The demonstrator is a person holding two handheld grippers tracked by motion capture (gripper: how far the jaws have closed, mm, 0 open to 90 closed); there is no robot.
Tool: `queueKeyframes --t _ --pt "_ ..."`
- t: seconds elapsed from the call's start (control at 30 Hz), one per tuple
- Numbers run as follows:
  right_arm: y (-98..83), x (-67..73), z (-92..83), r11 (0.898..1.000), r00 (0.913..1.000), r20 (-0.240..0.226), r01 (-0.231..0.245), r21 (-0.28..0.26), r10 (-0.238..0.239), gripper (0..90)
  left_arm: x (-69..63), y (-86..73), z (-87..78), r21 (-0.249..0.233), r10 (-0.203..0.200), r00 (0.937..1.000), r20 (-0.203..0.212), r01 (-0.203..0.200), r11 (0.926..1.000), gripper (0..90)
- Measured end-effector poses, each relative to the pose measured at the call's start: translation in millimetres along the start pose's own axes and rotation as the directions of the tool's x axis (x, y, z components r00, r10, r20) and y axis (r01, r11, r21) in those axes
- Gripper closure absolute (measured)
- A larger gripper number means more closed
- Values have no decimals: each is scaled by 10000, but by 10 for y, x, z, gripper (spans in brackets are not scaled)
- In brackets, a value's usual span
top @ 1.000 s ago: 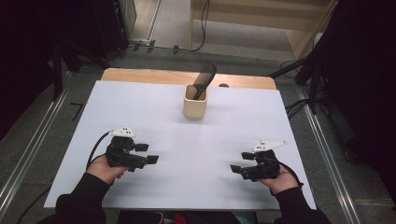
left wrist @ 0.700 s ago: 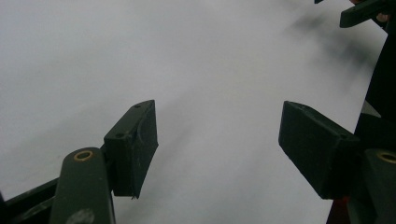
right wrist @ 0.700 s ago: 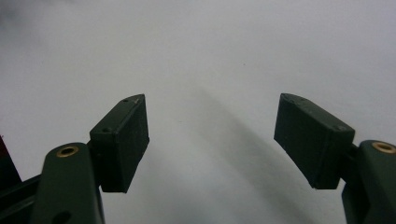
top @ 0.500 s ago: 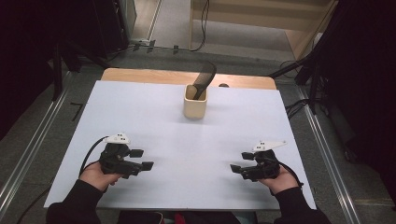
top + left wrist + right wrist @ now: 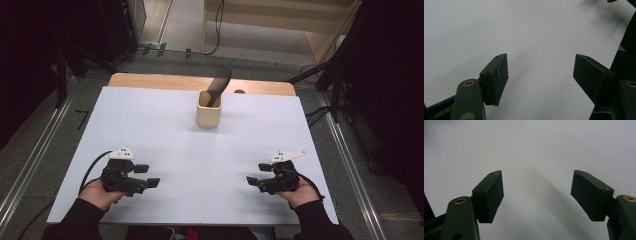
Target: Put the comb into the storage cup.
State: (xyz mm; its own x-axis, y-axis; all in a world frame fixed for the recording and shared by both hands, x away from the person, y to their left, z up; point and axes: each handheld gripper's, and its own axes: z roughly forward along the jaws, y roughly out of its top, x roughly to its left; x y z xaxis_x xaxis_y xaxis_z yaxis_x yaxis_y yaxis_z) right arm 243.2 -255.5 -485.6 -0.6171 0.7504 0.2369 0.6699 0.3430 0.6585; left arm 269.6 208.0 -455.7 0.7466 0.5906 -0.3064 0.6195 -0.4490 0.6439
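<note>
Left gripper [image 5: 147, 176]: you hold it low at the near left of the table, jaws pointing toward the middle; its grey plate sits on top and its cable loops back past your sleeve.
Left jaws: spread wide apart in the left gripper view [image 5: 540, 75], with nothing between them but bare white surface.
Right gripper [image 5: 252, 180]: you hold it low at the near right of the table, jaws pointing inward toward the left gripper, the two well apart.
Right jaws: spread wide apart in the right gripper view [image 5: 537, 195], again with only white surface between them.
Cup [image 5: 209, 109]: a cream, square-sided holder standing upright on the far middle of the table, well apart from both grippers and roughly midway between their lines.
Comb [image 5: 219, 85]: a black comb standing in the cup, leaning to the right and away from you, its upper end well above the rim.
Table [image 5: 150, 125]: a white sheet covers the top; a strip of wood shows along the far edge behind the cup.
Hands: your left hand [image 5: 100, 194] and right hand [image 5: 300, 192] each grip a handle near the table's front edge, dark sleeves entering from below.
</note>
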Motion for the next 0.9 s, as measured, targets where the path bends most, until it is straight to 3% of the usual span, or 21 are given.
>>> queueKeyframes --t 0.9 --pt "-4 5 11 9999 10000 -24 67 144 -66 246 30 -11 18 111 -99 9999 -65 99 9999 287"
